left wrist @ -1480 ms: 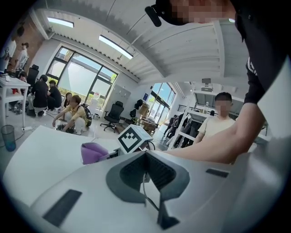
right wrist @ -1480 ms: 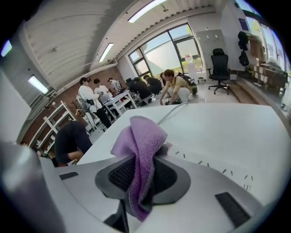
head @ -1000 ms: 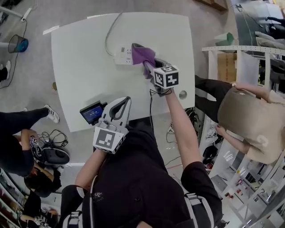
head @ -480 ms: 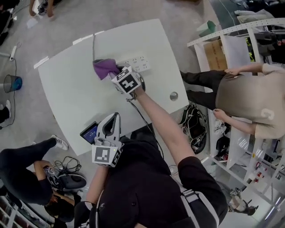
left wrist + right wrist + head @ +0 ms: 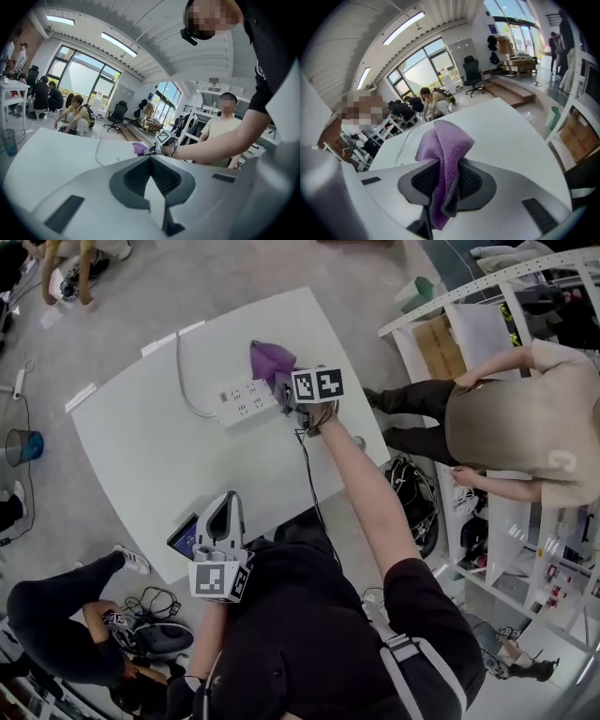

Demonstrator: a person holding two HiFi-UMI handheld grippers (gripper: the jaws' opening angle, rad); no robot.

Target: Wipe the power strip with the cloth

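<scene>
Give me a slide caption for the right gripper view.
The right gripper clamps a bunched purple fleecy cloth, with the white table beyond.

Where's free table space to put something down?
Bare: the wide stretch of the white table left of the white power strip, and the middle, down to the left tongs. Crowded: far right corner, with strip, purple cloth and right tongs.

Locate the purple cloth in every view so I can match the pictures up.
Head view: purple cloth upper centre, at the right end of the power strip, in the right gripper.
Left gripper view: small purple patch at mid-frame, beside the right gripper's marker cube.
Right gripper view: dead centre, pinched between the jaws.
Shared landmark: the white table, under the cloth in all three.
</scene>
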